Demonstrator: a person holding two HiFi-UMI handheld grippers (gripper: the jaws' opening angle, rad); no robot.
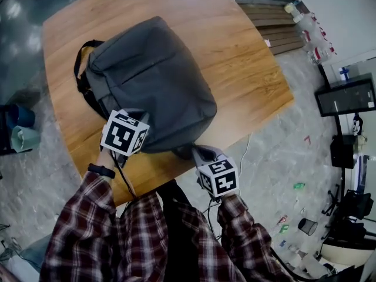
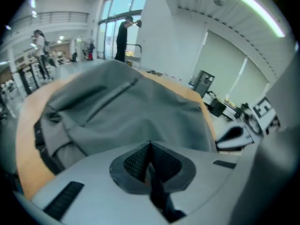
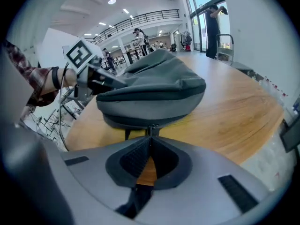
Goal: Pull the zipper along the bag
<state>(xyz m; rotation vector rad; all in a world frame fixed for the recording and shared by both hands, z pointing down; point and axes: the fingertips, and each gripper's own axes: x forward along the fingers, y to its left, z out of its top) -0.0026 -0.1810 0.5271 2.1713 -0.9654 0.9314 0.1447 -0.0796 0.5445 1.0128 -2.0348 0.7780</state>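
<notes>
Head view: a grey bag lies on a wooden surface, close to its near edge, with a black strap looping out at the far left end. The left gripper meets the bag's near left side under its marker cube. The right gripper reaches the bag's near right corner at the surface's edge. Plaid sleeves fill the lower frame above a speckled floor. Left gripper view: the jaws of the left gripper are closed together, and their tips press into the bag, whose fabric puckers toward them, so they appear to pinch a fold of it. The bag rises ahead of the jaws and covers most of the surface. The right gripper shows at the right edge. Right gripper view: the jaws of the right gripper are closed, and at their tips sits the small zipper pull, on the seam along the bag's near lower edge. The bag rests on the surface just ahead of the jaws. The left gripper touches the bag's upper left side, with its cube raised above it and a plaid sleeve behind.
</notes>
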